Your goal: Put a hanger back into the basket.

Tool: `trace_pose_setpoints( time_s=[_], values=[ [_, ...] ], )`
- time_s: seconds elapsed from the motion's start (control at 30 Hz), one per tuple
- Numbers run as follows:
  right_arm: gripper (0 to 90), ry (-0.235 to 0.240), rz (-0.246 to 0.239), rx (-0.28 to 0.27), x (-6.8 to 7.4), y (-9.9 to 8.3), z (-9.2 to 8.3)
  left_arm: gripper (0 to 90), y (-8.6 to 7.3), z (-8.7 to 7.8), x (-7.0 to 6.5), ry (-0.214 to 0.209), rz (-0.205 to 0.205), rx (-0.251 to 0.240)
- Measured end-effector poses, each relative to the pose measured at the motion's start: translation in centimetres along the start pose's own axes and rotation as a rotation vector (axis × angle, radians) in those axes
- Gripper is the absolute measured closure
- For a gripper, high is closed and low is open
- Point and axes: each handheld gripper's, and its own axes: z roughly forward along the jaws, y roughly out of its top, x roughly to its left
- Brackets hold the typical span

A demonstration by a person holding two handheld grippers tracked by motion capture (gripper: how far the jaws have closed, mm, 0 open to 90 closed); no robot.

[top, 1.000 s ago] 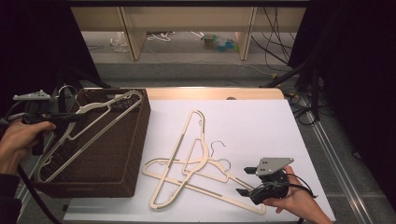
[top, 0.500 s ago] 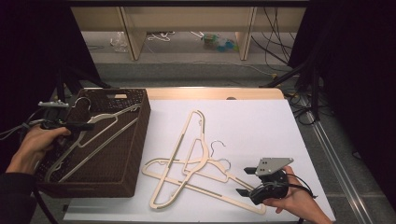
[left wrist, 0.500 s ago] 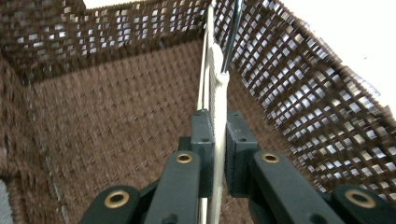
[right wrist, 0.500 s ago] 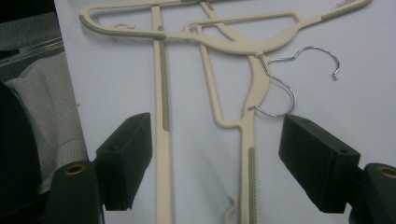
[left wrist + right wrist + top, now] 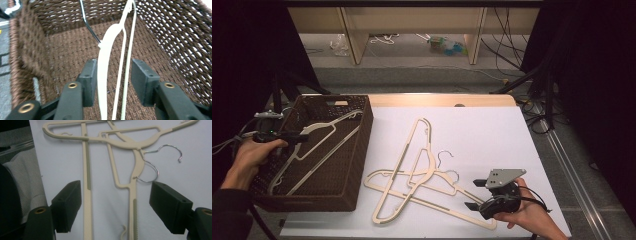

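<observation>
Over the last second, carried from the far left edge of the high view in over the wicker basket [image 5: 357, 150] at left of frame: the left gripper [image 5: 302, 137], and with it the cream hanger [image 5: 319, 145], now lying slanted inside the basket with one end up near the top right rim; in the left gripper view, jaws parted round the hanger [image 5: 103, 65], one pad touching or nearly touching it, the other apart, so apparently released or releasing; metal hook [image 5: 88, 23] pointing toward the far wall; probably one hanger delivered, then. At lower right of the high view, unmoved throughout: the right gripper [image 5: 476, 195], jaws wide open, empty, beside the overlapping hangers [image 5: 417, 170] on the white table [image 5: 492, 135]; those likely next.
</observation>
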Motion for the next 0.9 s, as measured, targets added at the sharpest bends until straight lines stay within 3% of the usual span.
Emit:
trace_pose_setpoints(
  time_s=[0.1, 0.2, 0.23, 0.27, 0.3, 0.37, 0.4, 0.47, 0.53, 0.7, 0.73, 0.77, 0.8, 0.83, 0.87, 0.9],
  values=[
    [27.0, 0.002, -0.001, -0.001, 0.0, 0.0, 0.0, 48.0, -0.1, -0.5, -0.2, 0.003, -0.017, -0.027],
    [27.0, 0.004, 0.004, -0.002, 0.0, 0.0, 0.1, 39.7, -0.1, -1.4, -1.0, 0.014, -0.068, -0.112],
    [27.0, 0.003, 0.004, -0.001, 0.0, 0.0, 0.1, 37.6, 0.2, -1.7, -0.5, 0.009, 0.05, -0.141],
    [27.0, 0.002, 0.005, 0.001, 0.0, 0.0, 0.2, 37.6, 0.0, -2.3, -1.5, 0.039, -0.055, -0.149],
    [27.0, 0.002, 0.005, 0.001, 0.0, 0.0, 0.2, 37.6, 0.1, -2.7, -1.8, 0.021, -0.022, -0.164],
    [27.0, 0.008, 0.001, 0.0, 0.0, 0.0, 0.2, 37.3, 0.0, -3.5, -3.2, 0.01, -0.042, -0.189],
    [27.0, 0.005, 0.002, -0.002, 0.0, 0.0, 0.2, 36.6, 0.1, -3.8, -3.8, 0.013, -0.01, -0.19],
    [26.9, 0.01, 0.004, -0.001, 0.0, 0.0, 0.3, 34.1, 0.0, -4.3, -5.6, 0.001, -0.011, -0.22],
    [27.0, 0.011, 0.007, -0.001, 0.0, 0.0, 0.3, 32.9, -0.1, -4.8, -7.2, -0.003, 0.015, -0.247],
    [26.9, 0.01, 0.008, -0.003, 0.0, 0.0, 0.4, 31.2, -0.7, -5.4, -11.3, -0.053, 0.053, -0.301],
    [27.0, 0.01, 0.012, -0.006, 0.0, 0.0, 0.4, 31.3, -0.8, -5.4, -12.0, -0.071, 0.064, -0.321],
    [27.0, 0.01, 0.012, -0.006, 0.0, 0.0, 0.4, 31.3, -1.0, -5.5, -12.8, -0.096, 0.042, -0.334],
    [27.0, 0.008, 0.013, -0.005, 0.0, -0.1, 0.4, 31.2, -1.1, -5.4, -13.3, -0.131, 0.063, -0.353],
    [27.0, 0.01, 0.013, -0.004, 0.0, -0.1, 0.4, 30.9, -1.4, -5.3, -14.0, -0.163, 0.047, -0.369],
    [27.0, 0.01, 0.013, -0.004, 0.0, -0.1, 0.4, 30.9, -1.5, -5.2, -14.4, -0.181, 0.074, -0.384],
    [26.9, 0.014, 0.016, -0.004, 0.0, -0.1, 0.5, 30.8, -1.9, -5.1, -15.1, -0.199, 0.053, -0.397]
  ],
)
